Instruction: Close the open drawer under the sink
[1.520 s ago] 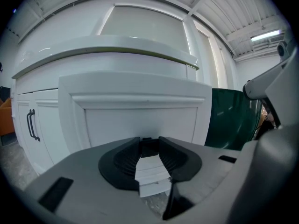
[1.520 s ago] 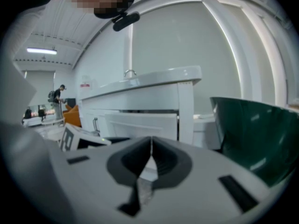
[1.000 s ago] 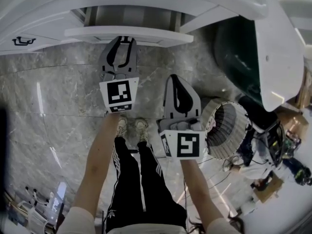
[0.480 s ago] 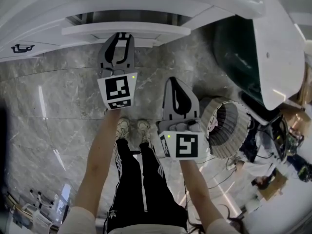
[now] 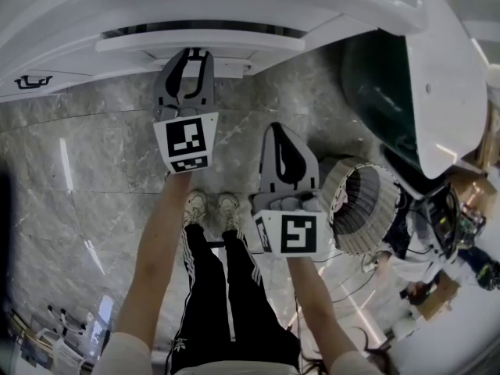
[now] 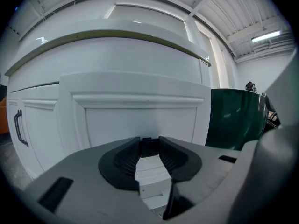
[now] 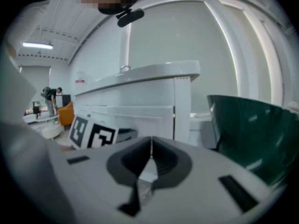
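At drawer [image 5: 234, 44] front edge, slit ajar | left gripper [image 5: 193, 53] jaws parted, empty | right gripper [image 5: 283, 127] closed

Smooth, gloss-white painted drawer front [image 5: 199, 44] with a moulded panel catches the ceiling lights above a polished, grey-veined stone floor [image 5: 94, 155]. The left gripper [image 5: 197, 54] and right gripper [image 5: 283, 130] are shells of matt grey plastic lined with black ribbed pads [image 6: 124, 160]. Their marker cubes [image 5: 186, 141] bear flat black-and-white print. A small black, metal-looking handle [image 5: 30, 80] sits on the neighbouring white door. The dark green tub [image 5: 375, 84] shines like glossy plastic. The black cloth trousers [image 5: 207, 287] carry white stripes, and the round pale basket [image 5: 363, 205] looks ribbed.
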Motion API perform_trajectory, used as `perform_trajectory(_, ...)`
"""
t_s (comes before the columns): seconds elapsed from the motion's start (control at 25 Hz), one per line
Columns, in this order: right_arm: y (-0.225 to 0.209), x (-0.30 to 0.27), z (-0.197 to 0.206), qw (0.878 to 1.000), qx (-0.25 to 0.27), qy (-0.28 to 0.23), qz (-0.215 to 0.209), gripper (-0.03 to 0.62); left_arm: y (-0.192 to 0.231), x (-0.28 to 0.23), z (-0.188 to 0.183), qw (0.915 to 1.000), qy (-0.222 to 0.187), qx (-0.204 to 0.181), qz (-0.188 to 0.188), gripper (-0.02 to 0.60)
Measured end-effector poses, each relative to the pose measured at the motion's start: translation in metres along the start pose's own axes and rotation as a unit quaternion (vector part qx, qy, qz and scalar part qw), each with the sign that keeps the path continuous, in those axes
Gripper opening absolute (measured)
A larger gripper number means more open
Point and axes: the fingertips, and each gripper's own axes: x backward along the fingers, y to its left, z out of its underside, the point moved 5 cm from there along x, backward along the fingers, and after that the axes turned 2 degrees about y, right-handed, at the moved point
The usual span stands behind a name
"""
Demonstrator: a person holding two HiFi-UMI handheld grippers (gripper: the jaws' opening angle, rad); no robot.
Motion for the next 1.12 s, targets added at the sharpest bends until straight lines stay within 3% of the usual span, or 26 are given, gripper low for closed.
perform_trajectory(0.92,0.005,-0.003,-0.009,1.000,-0.010,-0.008,-0.006,0.029,-0.001,-0.014,-0.006,0.9999,-0.016,-0.001,-0.001,0.146)
perform_trajectory(1.12,0.011,0.005,-0.003,1.000,-0.015,-0.003,-0.014,0.029,-0.001,-0.014,-0.006,0.9998,-0.008,0.017,0.011,0.149)
